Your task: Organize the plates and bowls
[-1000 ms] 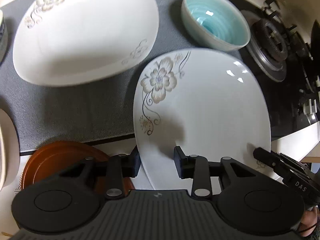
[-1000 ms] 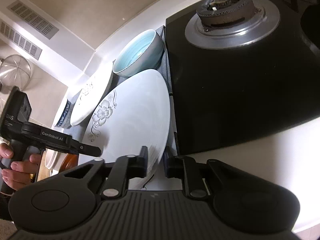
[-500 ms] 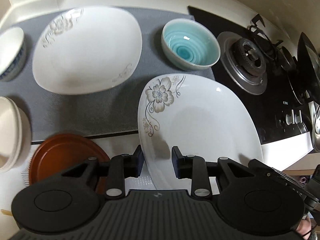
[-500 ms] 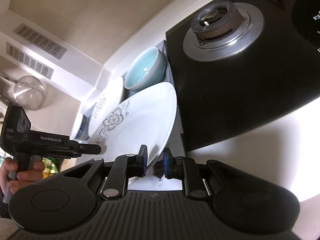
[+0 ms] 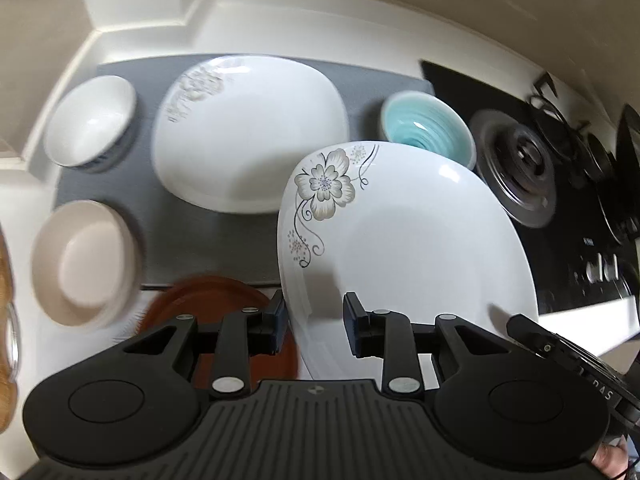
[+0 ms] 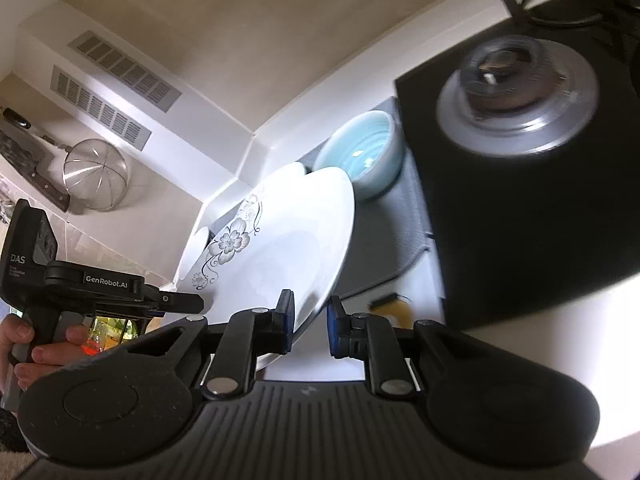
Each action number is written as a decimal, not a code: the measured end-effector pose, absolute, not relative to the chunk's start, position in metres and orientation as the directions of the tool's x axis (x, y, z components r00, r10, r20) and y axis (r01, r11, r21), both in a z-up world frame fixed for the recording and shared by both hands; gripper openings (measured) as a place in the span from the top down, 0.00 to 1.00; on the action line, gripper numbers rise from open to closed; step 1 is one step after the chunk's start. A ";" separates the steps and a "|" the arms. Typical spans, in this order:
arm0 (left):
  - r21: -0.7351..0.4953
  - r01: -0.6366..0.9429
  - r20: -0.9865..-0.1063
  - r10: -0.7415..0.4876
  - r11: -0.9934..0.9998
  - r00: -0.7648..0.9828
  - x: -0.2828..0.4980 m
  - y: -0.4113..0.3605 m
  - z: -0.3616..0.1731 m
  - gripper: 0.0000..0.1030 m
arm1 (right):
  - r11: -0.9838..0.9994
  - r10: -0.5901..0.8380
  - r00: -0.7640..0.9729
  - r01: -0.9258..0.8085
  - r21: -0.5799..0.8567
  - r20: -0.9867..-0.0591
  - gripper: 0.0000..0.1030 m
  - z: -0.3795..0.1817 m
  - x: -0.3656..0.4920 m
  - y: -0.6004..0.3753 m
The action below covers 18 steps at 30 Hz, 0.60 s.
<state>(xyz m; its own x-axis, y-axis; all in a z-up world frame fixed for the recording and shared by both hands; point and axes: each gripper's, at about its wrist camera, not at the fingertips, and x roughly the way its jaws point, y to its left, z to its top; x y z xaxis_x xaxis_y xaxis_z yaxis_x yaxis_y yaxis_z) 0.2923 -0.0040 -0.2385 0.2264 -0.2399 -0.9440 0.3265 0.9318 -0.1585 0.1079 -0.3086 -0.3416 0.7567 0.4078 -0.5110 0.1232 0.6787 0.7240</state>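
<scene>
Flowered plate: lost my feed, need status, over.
Both grippers, left and right, clamped on the flowered plate, lifted, tilted. Second plate waits on the grey mat. Nothing blocking.

A: what's sitting on the grey rectangular mat (image 5: pixel 224 240) on the table?

B: white flowered square plate (image 5: pixel 248 132) in the middle, small white bowl (image 5: pixel 90 120) left, turquoise ribbed bowl (image 5: pixel 428 128) right. A second white flowered plate (image 5: pixel 404 240) is tilted in front, black gas hob (image 5: pixel 516 168) further right. Brown round plate (image 5: pixel 208 304) and beige bowl (image 5: pixel 84 260) front-left.

White counter (image 5: pixel 132 46), cream wall (image 6: pixel 280 20)
</scene>
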 end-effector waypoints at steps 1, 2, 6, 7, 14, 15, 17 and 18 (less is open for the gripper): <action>-0.157 0.319 -0.942 -0.239 0.935 0.234 0.295 0.000 -0.237 0.70 | 0.679 0.410 0.759 0.117 0.725 -0.506 0.83 -0.340 0.113 -0.304; -0.158 0.310 -0.941 -0.238 0.938 0.241 0.298 0.005 -0.234 0.70 | 0.681 0.413 0.759 0.108 0.724 -0.502 0.83 -0.338 0.118 -0.300; -0.178 0.279 -0.931 -0.254 0.944 0.264 0.310 0.023 -0.226 0.70 | 0.684 0.429 0.755 0.088 0.724 -0.496 0.83 -0.331 0.142 -0.285; -0.187 0.271 -0.928 -0.260 0.944 0.266 0.310 0.028 -0.225 0.70 | 0.685 0.432 0.753 0.084 0.724 -0.496 0.83 -0.329 0.148 -0.281; -0.225 0.250 -0.919 -0.290 0.942 0.266 0.325 0.034 -0.229 0.70 | 0.717 0.422 0.741 0.080 0.692 -0.523 0.83 -0.329 0.198 -0.257; -0.229 0.249 -0.919 -0.293 0.941 0.262 0.329 0.033 -0.230 0.70 | 0.717 0.420 0.738 0.087 0.691 -0.529 0.83 -0.330 0.206 -0.254; -0.235 0.247 -0.921 -0.296 0.940 0.251 0.337 0.029 -0.232 0.70 | 0.718 0.410 0.734 0.105 0.688 -0.541 0.83 -0.332 0.220 -0.248; -0.234 0.249 -0.923 -0.295 0.940 0.248 0.344 0.031 -0.235 0.70 | 0.724 0.406 0.730 0.110 0.681 -0.549 0.83 -0.333 0.228 -0.244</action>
<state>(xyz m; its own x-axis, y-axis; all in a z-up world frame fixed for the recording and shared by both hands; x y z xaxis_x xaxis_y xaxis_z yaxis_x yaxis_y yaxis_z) 0.3437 0.0314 -0.2350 0.2477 -0.2953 -0.9227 0.2487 0.9399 -0.2341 0.2277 -0.2439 -0.3327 0.7305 0.4058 -0.5493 0.1096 0.7243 0.6807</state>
